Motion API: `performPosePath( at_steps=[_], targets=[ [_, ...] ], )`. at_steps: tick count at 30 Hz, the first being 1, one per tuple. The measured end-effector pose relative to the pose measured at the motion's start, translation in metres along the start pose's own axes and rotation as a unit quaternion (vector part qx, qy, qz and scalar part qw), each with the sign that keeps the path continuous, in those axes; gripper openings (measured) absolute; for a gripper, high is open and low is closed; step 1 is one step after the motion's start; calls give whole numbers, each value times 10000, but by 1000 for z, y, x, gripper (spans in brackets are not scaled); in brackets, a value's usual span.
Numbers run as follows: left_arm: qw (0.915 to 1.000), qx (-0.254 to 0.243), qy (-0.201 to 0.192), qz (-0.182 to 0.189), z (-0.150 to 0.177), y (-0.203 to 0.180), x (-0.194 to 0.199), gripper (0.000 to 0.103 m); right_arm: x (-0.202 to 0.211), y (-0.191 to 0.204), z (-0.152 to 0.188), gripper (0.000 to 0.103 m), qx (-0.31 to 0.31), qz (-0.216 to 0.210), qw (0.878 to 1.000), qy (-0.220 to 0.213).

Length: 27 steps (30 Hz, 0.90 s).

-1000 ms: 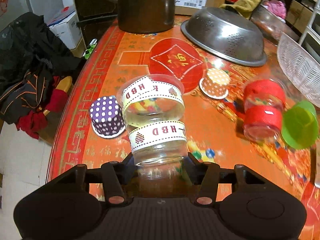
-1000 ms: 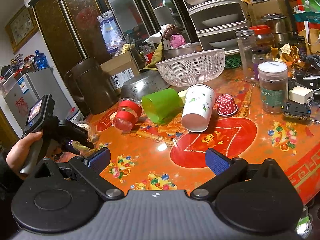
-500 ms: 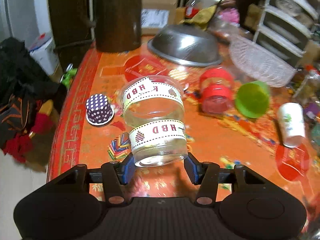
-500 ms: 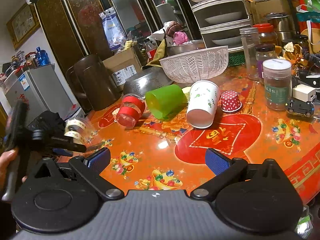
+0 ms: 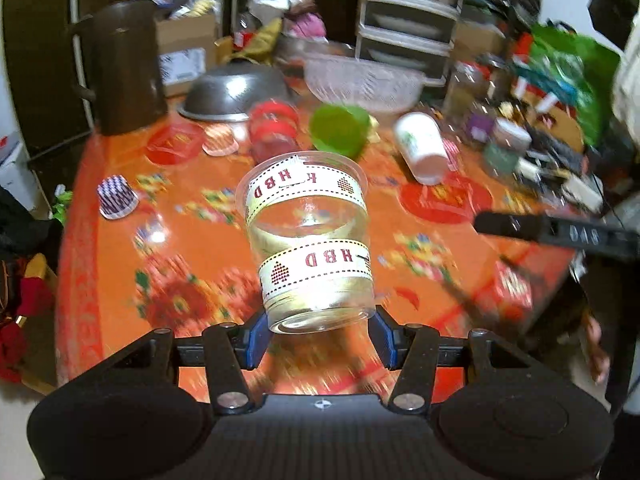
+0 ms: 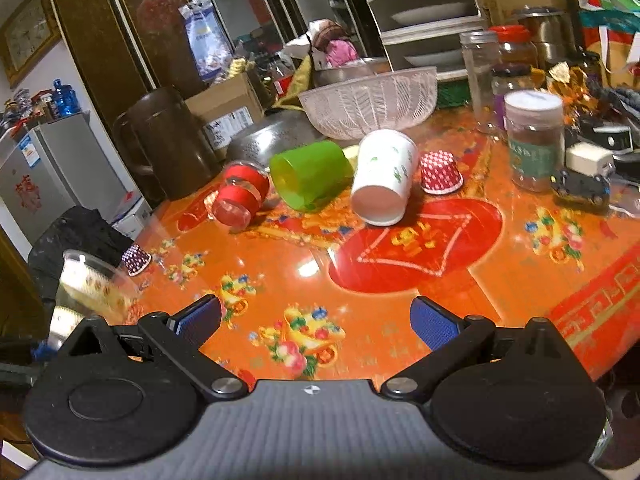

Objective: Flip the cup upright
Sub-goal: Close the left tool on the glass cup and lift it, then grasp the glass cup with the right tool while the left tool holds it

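My left gripper [image 5: 320, 340] is shut on the base of a clear plastic cup [image 5: 308, 236] with two white "HBD" ribbon bands. It holds the cup above the orange table [image 5: 200, 240], mouth pointing away and up. The same cup shows blurred at the left edge of the right wrist view [image 6: 88, 288]. My right gripper [image 6: 316, 320] is open and empty, low over the table's near edge. A red-banded clear cup [image 6: 240, 196], a green cup [image 6: 308, 180] and a white paper cup [image 6: 382, 178] lie on their sides mid-table.
A brown jug [image 6: 168, 148], steel colander [image 6: 272, 140] and white mesh basket [image 6: 368, 104] stand at the back. Jars [image 6: 534, 140] and clutter crowd the right side. Small paper cupcake liners [image 6: 440, 172] [image 6: 136, 260] sit upside down on the table.
My left gripper has lifted the clear cup higher and swung to face across the table, tilting the cup's mouth upward. The right gripper has barely moved.
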State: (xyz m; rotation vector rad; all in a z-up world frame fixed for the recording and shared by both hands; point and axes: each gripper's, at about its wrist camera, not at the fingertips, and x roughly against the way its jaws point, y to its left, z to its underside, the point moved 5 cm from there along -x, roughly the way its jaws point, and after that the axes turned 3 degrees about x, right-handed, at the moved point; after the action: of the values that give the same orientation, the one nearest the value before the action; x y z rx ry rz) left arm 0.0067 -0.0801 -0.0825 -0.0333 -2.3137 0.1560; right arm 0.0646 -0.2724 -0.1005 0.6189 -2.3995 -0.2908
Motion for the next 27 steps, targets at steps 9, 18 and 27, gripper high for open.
performPosePath(
  at_steps=[9,18,27],
  targets=[
    [9979,-211,582,198,30,-14,-17,56,0,14,13,102,3,-88,9986,517],
    [9964,-183,772,301,41,-21,-20,56,-18,58,20,102,-853,-1294,9731,1705],
    [9967,-128,713,377,43,-23,-16,56,-51,86,27,101,-1166,-1328,9522,2492]
  ],
)
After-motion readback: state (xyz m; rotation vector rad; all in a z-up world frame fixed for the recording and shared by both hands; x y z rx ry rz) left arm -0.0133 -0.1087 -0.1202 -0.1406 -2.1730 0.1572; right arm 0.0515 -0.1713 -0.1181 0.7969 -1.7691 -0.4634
